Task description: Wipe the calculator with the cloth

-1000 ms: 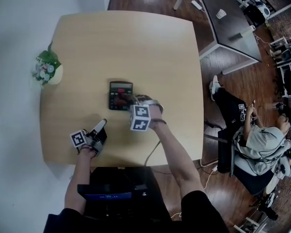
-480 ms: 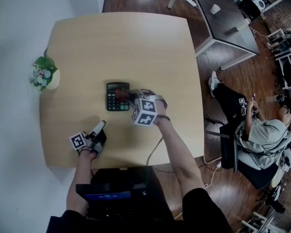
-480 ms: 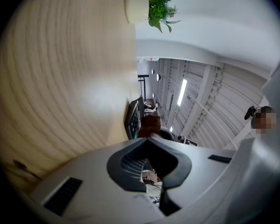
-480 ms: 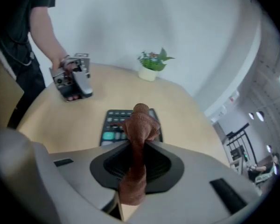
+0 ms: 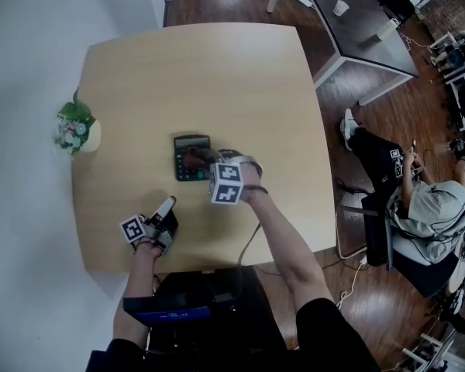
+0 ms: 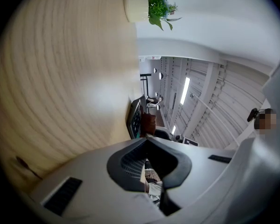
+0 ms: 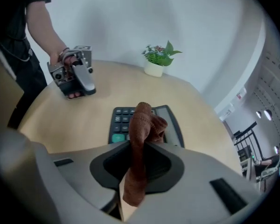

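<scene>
**Cloth on the keys, wipe under way**

We see the pale wooden desk [image 5: 217, 76] nearly bare, with the calculator [image 5: 186, 170] lying flat a little toward 7 o'clock of its middle, display end away from us. The right hand-held gripper [image 7: 139, 161] tilts down onto it from 4 o'clock, clenched on the brown cloth [image 7: 142, 125]. The cloth's bunched end sits over the upper key rows, just below the display, and seems to touch them. The left hand-held gripper [image 5: 167, 203] is clenched on nothing. It is held low near the desk's front edge, at 7 o'clock of the calculator and well apart from it.

We judge the wipe partly done. To do it well, we should press lightly so the loose calculator does not slide, and sweep in straight passes from display to bottom row. The cloth should be kept bunched under the jaws, so no hard part scrapes the keys. The idle left hand-held gripper could brace the calculator's near edge if it starts to shift.

Off the desk at 3 o'clock a seated person [image 5: 426, 208] is well clear, and a dark table [image 5: 356, 29] stands at 1 o'clock. A small potted plant [image 5: 77, 126] sits at the 9 o'clock edge. Nothing blocks the wiping path.
</scene>
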Demonstrator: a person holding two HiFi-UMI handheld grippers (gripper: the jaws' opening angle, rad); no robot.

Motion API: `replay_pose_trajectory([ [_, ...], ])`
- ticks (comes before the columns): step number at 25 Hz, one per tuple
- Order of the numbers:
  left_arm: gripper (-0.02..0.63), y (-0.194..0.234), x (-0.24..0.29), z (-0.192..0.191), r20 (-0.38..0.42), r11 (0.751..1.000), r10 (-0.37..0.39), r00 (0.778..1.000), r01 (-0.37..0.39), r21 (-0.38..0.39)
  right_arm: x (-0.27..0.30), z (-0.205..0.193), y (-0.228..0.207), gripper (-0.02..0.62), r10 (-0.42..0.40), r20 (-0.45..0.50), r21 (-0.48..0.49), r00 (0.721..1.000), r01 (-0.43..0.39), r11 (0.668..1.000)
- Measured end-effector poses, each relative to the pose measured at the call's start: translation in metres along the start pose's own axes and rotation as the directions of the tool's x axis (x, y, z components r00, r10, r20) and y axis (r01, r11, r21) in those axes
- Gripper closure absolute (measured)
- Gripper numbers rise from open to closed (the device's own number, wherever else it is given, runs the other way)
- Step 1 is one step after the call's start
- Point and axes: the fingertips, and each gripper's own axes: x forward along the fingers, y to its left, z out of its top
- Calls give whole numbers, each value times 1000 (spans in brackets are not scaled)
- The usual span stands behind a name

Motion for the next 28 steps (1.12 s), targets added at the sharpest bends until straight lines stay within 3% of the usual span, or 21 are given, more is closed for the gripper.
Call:
replay_pose_trajectory([
  [4, 615, 2, 5, 21, 40, 998, 29, 999, -31, 53, -14, -6, 69, 526, 136, 20, 23, 990, -137, 990],
  [6, 614, 1, 16, 26, 16, 996, 30, 999, -31, 83, -26, -6, 89, 526, 182, 79, 121, 980, -191, 974],
  [8, 614, -2, 29, 19, -48, 995, 19, 999, -14, 101, -39, -8, 79, 528, 149, 179, 310, 972, -200, 930],
  [9, 614, -2, 36, 14, -77, 995, 14, 997, -7, 98, -44, -12, 61, 526, 91, 231, 438, 969, -187, 879],
  [10, 614, -2, 41, 9, -96, 996, 13, 995, -4, 90, -49, -19, 36, 528, 4, 268, 575, 963, -163, 802],
  [12, 614, 1, 51, 3, -108, 998, 14, 994, -7, 68, -56, -39, -22, 528, -194, 284, 802, 939, -122, 585],
  [13, 614, 2, 56, 1, -106, 998, 14, 994, -8, 60, -56, -47, -47, 528, -270, 277, 868, 922, -120, 481],
  [14, 614, 3, 60, -1, -102, 998, 13, 995, -7, 55, -53, -52, -67, 528, -320, 271, 906, 908, -129, 403],
  [15, 614, 3, 64, -3, -98, 999, 13, 995, -8, 50, -47, -54, -81, 528, -343, 273, 924, 899, -146, 353],
  [17, 614, 2, 71, -8, -98, 999, 23, 995, -19, 40, -28, -50, -95, 528, -337, 301, 934, 892, -203, 295],
  [21, 614, 6, 79, -11, -98, 998, 51, 994, -49, 32, -9, -42, -87, 528, -297, 346, 932, 890, -290, 216],
  [28, 615, 5, 84, -7, -85, 999, 40, 996, -41, -4, -16, -41, -5, 526, -196, 365, 931, 910, -352, 100],
])
